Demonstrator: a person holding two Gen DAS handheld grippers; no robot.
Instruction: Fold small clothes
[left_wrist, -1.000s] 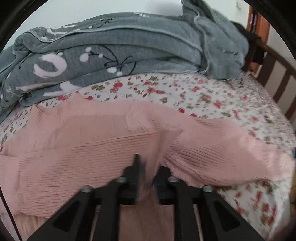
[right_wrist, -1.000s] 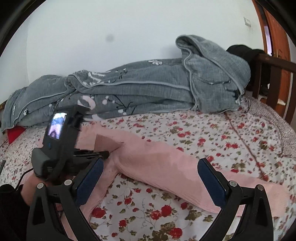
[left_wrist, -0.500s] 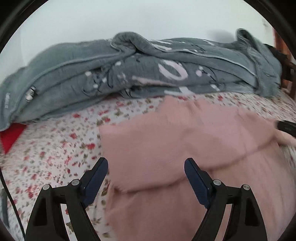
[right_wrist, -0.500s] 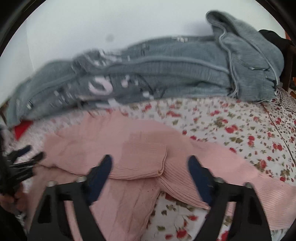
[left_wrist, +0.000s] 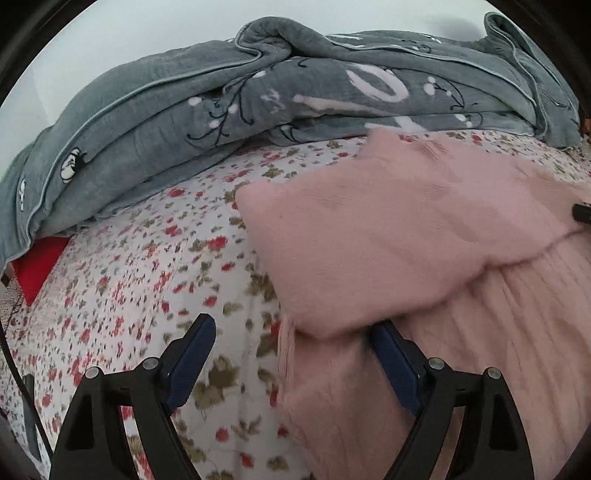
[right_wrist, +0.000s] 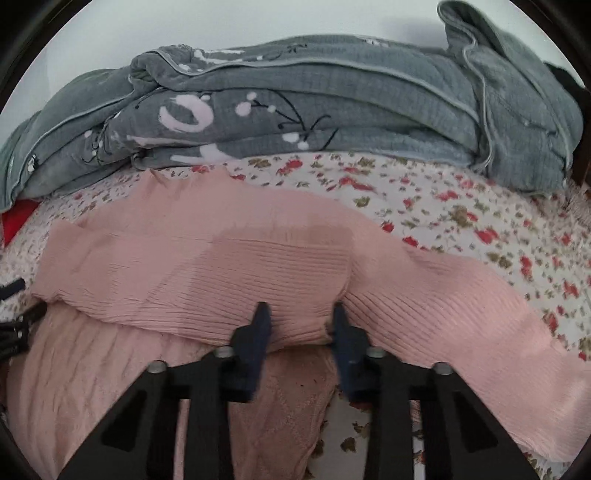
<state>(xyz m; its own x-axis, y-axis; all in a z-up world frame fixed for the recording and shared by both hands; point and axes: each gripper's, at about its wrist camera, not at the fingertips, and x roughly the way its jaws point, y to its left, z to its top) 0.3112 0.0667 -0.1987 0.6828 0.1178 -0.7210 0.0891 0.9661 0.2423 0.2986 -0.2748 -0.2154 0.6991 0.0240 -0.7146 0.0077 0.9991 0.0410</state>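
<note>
Sweater (right_wrist: 229, 266) lies across the middle of the frame on the bedsheet (right_wrist: 443, 206), quilt (right_wrist: 332, 110) bunched behind it along the top, sleeve (right_wrist: 480, 314) trailing lower right.

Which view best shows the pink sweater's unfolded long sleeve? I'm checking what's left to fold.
The right wrist view: the long sleeve of the pink sweater trails out to the right across the floral sheet, beside the right gripper. The left wrist view shows only the folded-over body; that sleeve lies outside it.
</note>
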